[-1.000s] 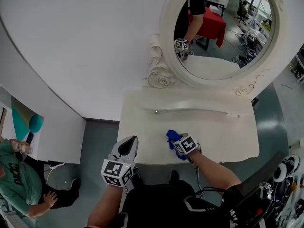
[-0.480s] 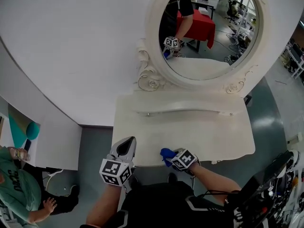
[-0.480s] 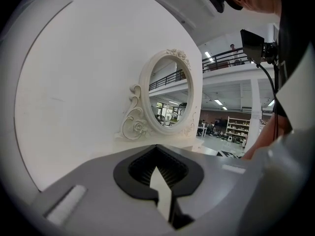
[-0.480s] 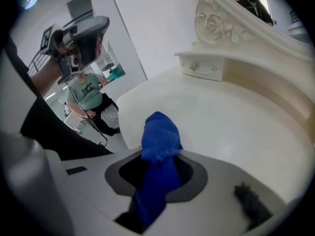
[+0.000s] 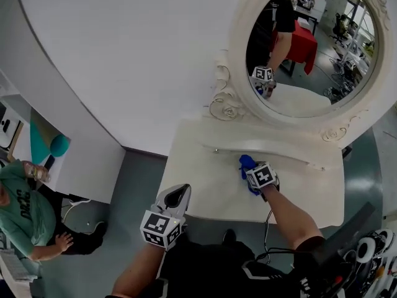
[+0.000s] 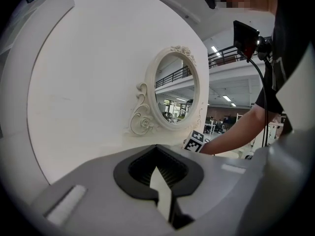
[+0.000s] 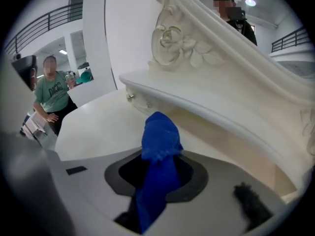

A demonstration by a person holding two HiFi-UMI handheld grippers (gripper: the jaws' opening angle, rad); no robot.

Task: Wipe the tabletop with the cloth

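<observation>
My right gripper (image 5: 253, 177) is shut on a blue cloth (image 5: 247, 164), which presses on the white tabletop (image 5: 205, 179) close under the raised back ledge (image 5: 279, 151). In the right gripper view the cloth (image 7: 160, 141) bunches up out of the jaws of the right gripper (image 7: 157, 173) and points at the ledge (image 7: 206, 102). My left gripper (image 5: 175, 197) hangs off the table's front left edge, shut and holding nothing. In the left gripper view the left gripper (image 6: 160, 173) faces the wall and mirror, with the right gripper's marker cube (image 6: 195, 140) beyond it.
A round ornate mirror (image 5: 316, 48) stands behind the ledge and reflects the right gripper and cloth. A person in a green shirt (image 5: 18, 210) sits on the floor at the far left beside a white panel (image 5: 80, 166). Cables and gear lie at the lower right (image 5: 366, 253).
My right gripper has carried the cloth from the table's front edge across to the back, under the ledge. The left gripper has stayed off the front left edge.
</observation>
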